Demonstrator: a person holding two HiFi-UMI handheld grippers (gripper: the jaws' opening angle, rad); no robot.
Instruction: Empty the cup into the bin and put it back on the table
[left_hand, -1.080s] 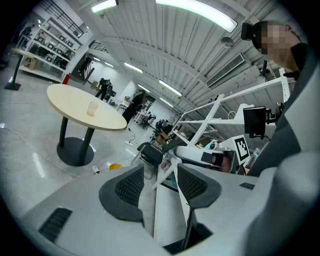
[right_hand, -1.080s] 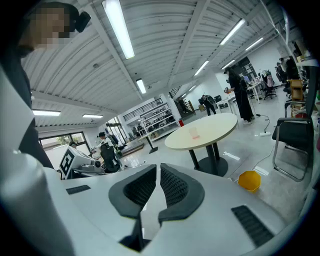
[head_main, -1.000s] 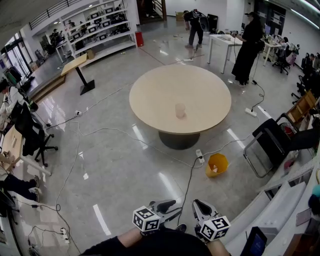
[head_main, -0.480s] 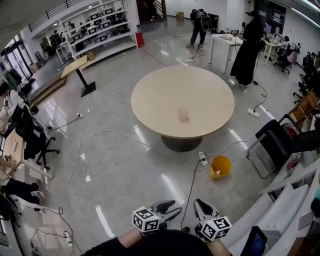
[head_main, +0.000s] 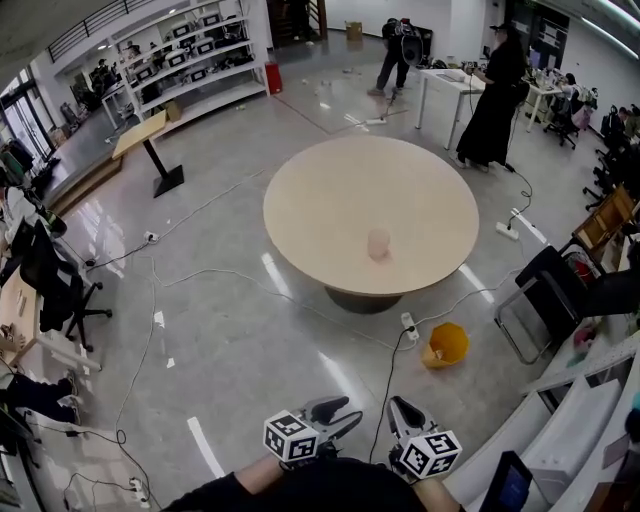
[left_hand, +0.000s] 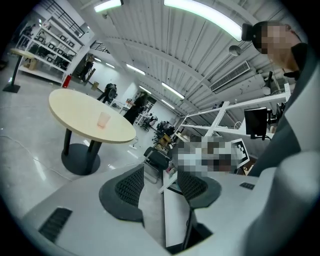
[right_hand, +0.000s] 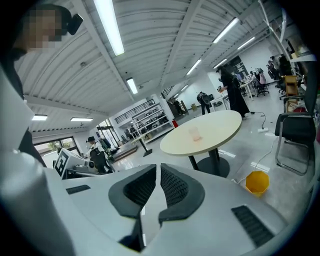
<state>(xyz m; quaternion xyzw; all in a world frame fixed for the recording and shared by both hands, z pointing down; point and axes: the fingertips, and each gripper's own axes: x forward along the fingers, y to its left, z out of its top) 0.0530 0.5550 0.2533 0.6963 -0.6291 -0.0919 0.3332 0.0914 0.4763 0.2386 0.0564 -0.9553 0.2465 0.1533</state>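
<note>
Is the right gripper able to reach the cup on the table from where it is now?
Probably not: the cup stands on the table, far from the right gripper. Only floor with cables lies between.

Head camera looking steeply down from afar, 2 gripper cameras facing low, all sharing round beige table (head_main: 340, 195).

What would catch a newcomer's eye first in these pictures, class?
The big round table in the middle of the shiny floor, with a lone translucent cup standing near its front edge. Next, the bright yellow bin on the floor, right of the table's base.
</note>
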